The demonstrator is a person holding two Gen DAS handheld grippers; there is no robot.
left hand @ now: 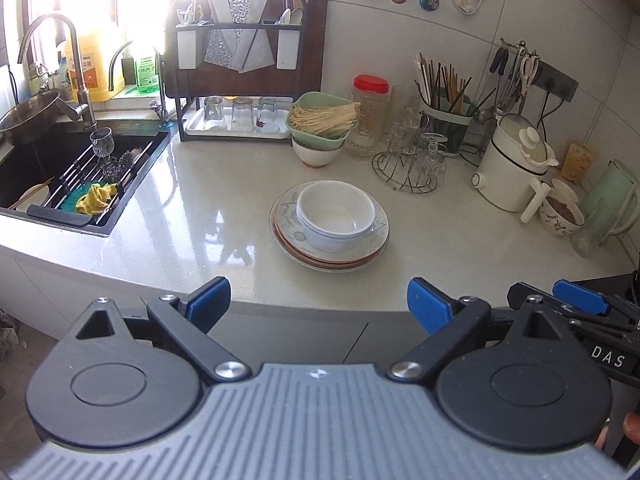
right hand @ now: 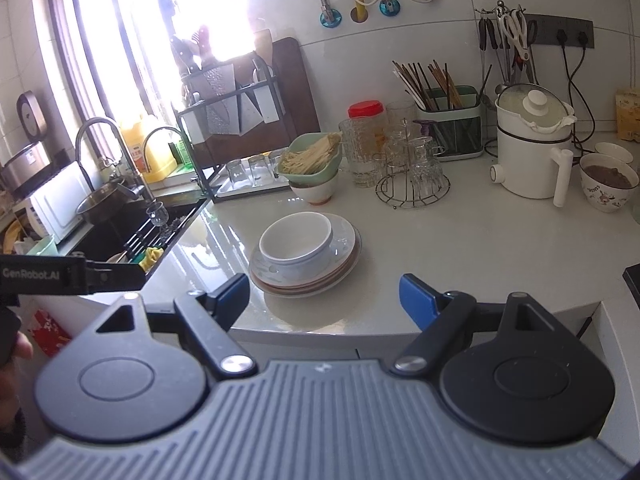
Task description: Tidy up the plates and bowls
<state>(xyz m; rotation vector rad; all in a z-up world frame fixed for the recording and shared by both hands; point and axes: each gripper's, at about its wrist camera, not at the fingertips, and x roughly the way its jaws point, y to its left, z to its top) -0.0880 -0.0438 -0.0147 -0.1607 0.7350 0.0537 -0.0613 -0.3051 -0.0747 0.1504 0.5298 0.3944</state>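
Pale glossy countertop (left hand: 208, 216). Straight ahead of the left gripper (left hand: 319, 305): stack of plates (left hand: 288, 236). Beyond it: noodle bowls (left hand: 318, 156), wire glass rack (left hand: 408, 168). Far right: white pot (left hand: 508, 168).

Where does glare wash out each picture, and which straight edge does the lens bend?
Left wrist view: the window blows out white, and the countertop edge curves. Right wrist view: the same window glares behind the rack, and the stacked bowls stay readable.
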